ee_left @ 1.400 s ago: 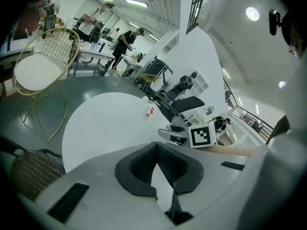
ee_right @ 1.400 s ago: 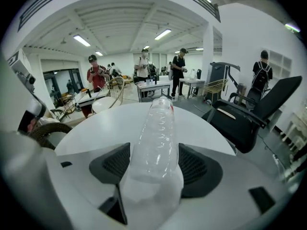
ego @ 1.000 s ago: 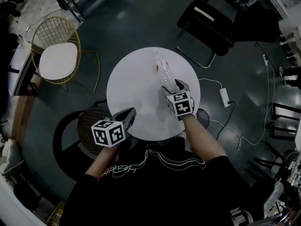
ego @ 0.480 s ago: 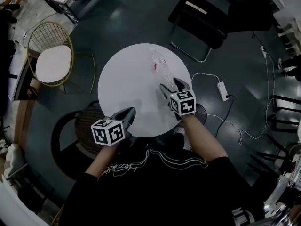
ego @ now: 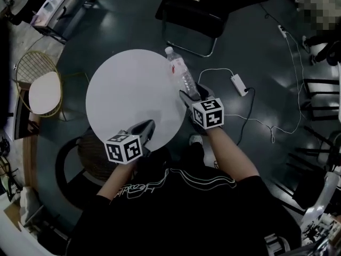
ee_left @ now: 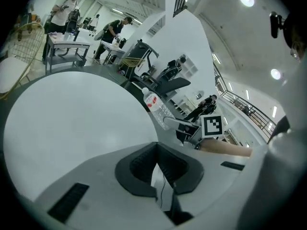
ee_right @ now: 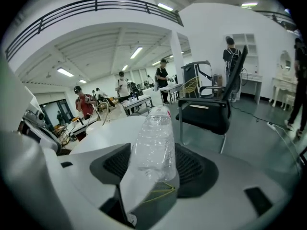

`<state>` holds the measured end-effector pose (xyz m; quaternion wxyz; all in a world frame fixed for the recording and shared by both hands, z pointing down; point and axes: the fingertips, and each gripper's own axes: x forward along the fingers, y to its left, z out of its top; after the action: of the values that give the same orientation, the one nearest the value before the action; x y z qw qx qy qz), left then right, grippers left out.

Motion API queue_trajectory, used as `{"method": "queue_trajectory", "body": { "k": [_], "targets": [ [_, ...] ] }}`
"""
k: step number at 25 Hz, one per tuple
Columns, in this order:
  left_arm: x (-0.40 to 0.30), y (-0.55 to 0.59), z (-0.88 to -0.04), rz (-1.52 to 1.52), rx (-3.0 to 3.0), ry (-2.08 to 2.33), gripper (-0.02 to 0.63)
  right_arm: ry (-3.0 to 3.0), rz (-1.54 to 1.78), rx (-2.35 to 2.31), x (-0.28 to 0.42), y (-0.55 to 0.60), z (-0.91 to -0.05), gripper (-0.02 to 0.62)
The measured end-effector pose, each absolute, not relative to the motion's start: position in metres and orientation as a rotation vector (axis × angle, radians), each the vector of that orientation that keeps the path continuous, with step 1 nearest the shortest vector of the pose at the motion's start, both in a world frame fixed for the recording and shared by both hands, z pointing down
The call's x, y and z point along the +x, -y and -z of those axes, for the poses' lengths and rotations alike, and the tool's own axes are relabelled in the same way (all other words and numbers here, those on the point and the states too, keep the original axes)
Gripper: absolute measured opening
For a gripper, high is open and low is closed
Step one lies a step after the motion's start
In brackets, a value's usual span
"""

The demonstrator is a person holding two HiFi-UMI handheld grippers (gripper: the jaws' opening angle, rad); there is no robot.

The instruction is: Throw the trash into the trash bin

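Clear plastic bottle [ego: 181, 73] is the only bit of trash I can spot, and the right gripper [ego: 194, 94] has it clamped by the base end, jaws squeezed in on both sides, cap pointing away from the person. It sits over the right edge of the white table [ego: 128, 89]; can't tell if it's touching the top or just above it

Left gripper [ego: 147, 126] has its jaws closed together with nothing in them, parked over the near edge of the table

So progress-wise I'd say the grab is done and that's about it. Carrying it over and dropping it in is all yet to do. Nothing I can firmly call a bin, though a dark round basket thing [ego: 96, 156] low by the person's left side could be it

Count:
- 1 bottle
- 2 grippers
- 1 table, nothing else on it
- 2 chairs, one black [ego: 194, 7], one gold wire [ego: 42, 89]
- 1 power strip [ego: 238, 84] on the floor, cable trailing off
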<state>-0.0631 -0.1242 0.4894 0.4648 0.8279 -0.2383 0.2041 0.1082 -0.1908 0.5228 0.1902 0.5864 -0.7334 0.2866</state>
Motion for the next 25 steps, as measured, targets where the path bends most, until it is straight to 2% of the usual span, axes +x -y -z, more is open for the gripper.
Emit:
{"method": "queue_trajectory", "body": {
  "k": [15, 25],
  "targets": [
    [0.120, 0.049, -0.505, -0.628, 2.078, 0.320, 0.006, 1.835, -0.974, 1.915, 0.301, 0.059, -0.540, 0.314],
    [0.185, 0.005, -0.559, -0.724, 2.021, 0.291, 0.006, 1.726, -1.167, 1.806, 0.351, -0.004, -0.638, 0.314]
  ]
}}
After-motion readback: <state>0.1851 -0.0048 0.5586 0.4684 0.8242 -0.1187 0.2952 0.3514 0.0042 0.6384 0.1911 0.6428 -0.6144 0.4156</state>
